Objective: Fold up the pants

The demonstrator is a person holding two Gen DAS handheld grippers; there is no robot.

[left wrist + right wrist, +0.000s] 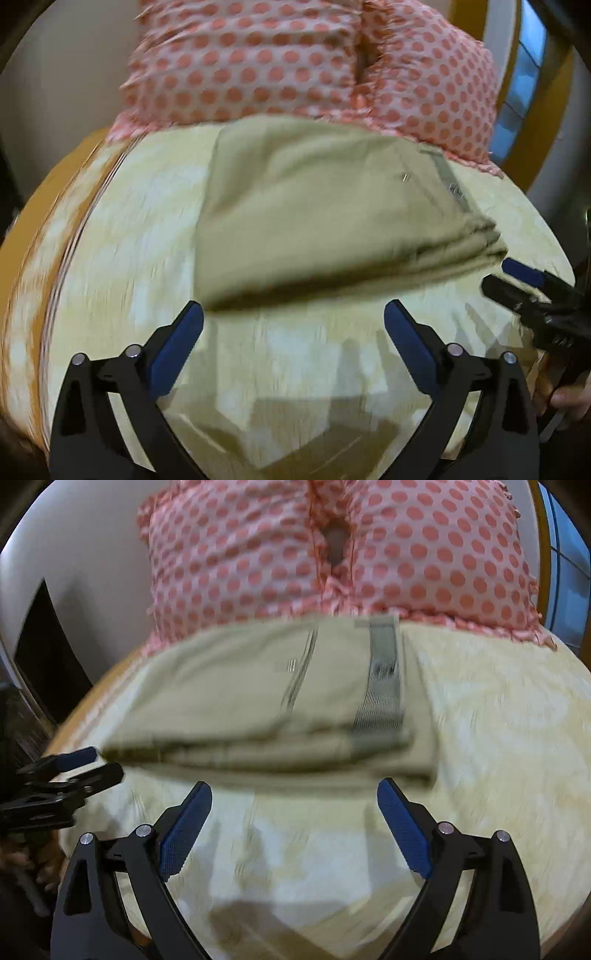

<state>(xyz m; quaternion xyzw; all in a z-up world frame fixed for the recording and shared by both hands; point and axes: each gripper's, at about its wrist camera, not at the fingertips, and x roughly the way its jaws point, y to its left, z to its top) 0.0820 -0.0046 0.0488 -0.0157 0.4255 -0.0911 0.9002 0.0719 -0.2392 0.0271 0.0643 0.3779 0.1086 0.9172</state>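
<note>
1. Two tools, both mine: my left tool (293,314) has its jaws spread wide and holds nothing, hovering over the pale yellow bedspread (129,240).
2. My right tool (294,795) is likewise spread and empty; each tool shows at the edge of the other's view.
3. Just ahead of both, the khaki pants (314,214) lie folded in a flat stack on the bed.
4. Behind them, touching their far edge, sit two pink polka-dot pillows (240,554).

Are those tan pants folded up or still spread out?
Folded. The pants lie as a compact rectangle on the bed, with stacked layers showing along the near edge.
</note>
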